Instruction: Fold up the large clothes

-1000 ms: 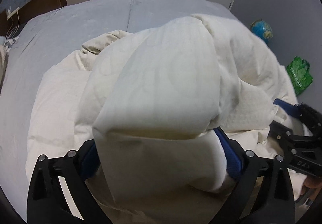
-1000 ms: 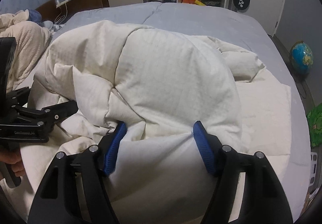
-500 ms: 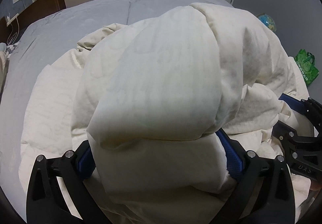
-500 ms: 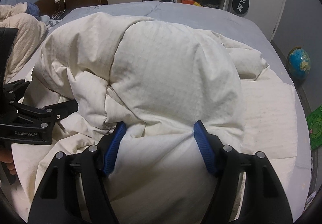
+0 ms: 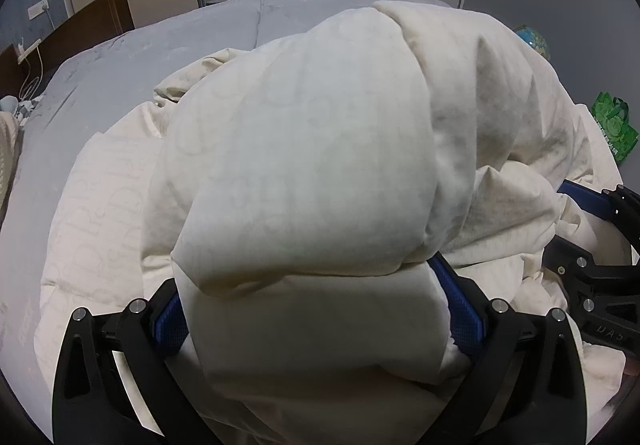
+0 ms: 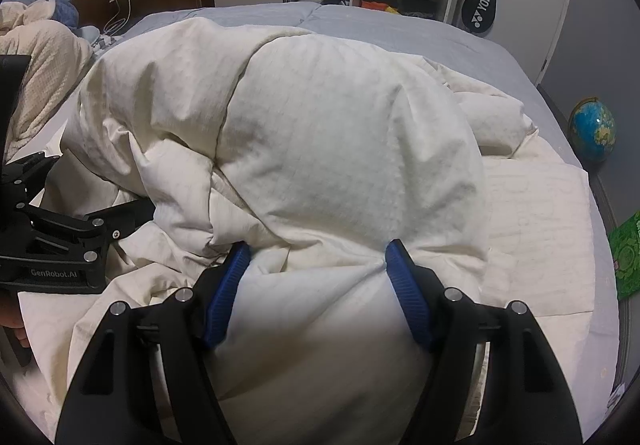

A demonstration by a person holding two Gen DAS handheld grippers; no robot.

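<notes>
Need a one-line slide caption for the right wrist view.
Right gripper clamps a thick fold of the cream quilted duvet on the grey bed; left gripper grips alongside.

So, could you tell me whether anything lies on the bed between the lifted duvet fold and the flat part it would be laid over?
Nothing visible does. Both claws, left and right, grip the duvet fold, and the flat layer beyond is bare.

one duvet (image 6: 340, 149), two grippers (image 5: 316, 309) (image 6: 316, 277), one globe (image 6: 593, 131)
</notes>
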